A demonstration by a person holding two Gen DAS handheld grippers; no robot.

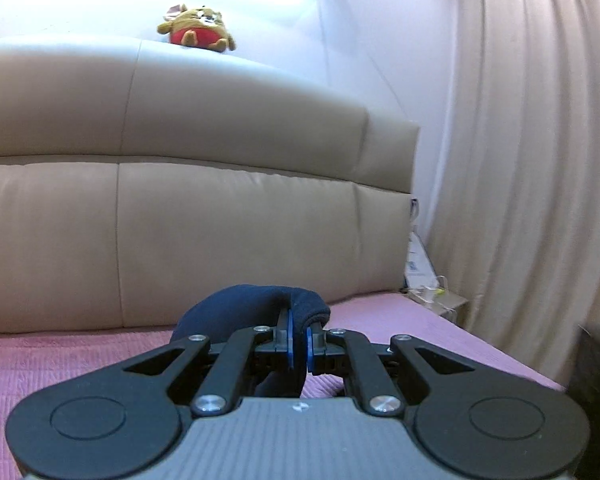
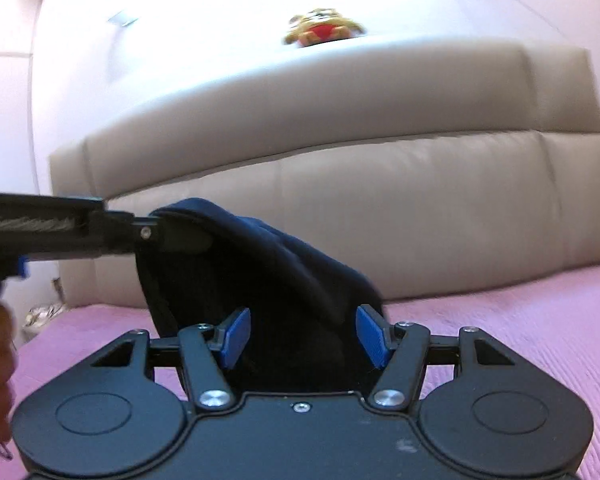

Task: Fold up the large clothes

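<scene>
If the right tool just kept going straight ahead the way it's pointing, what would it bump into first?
Most likely the dark blue garment, which hangs right in front of the right tool and between its open blue pads, held up by the left tool. Behind it stands the beige headboard; how far is unclear.

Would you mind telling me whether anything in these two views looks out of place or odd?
Only the plush toy perched on top of the beige headboard, an unusual place for it. The navy garment hangs bunched from the left gripper, as expected mid-fold.
</scene>
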